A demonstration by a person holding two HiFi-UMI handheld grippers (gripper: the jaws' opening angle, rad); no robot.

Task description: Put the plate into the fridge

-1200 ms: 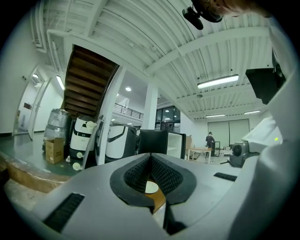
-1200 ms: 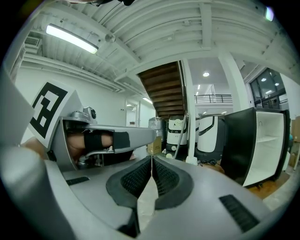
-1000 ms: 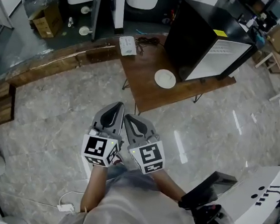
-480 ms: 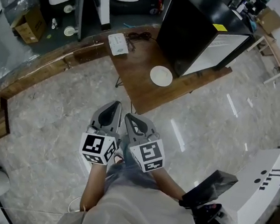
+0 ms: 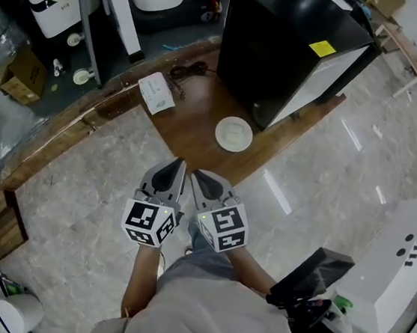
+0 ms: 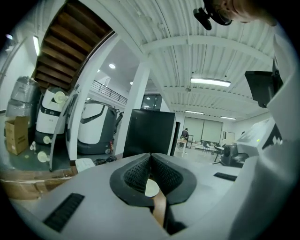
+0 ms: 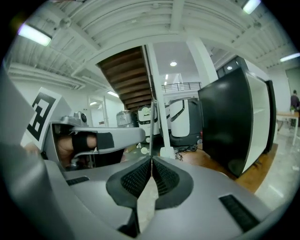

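Getting close to the table [image 5: 190,133] looks like the job now. The plate [image 5: 233,134] sits on it, just in front of the fridge [image 5: 284,43]. The left tool [image 5: 177,167] and right tool [image 5: 195,175] are both squeezed closed on nothing, well away from the fridge. Best to open one tool wide, then pinch the plate's rim softly and keep it flat

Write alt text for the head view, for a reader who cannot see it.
Seen from above, a person holds the left tool and the right tool, both shut and empty, side by side above a grey floor. Ahead, a white plate lies on a wooden table next to a black fridge.
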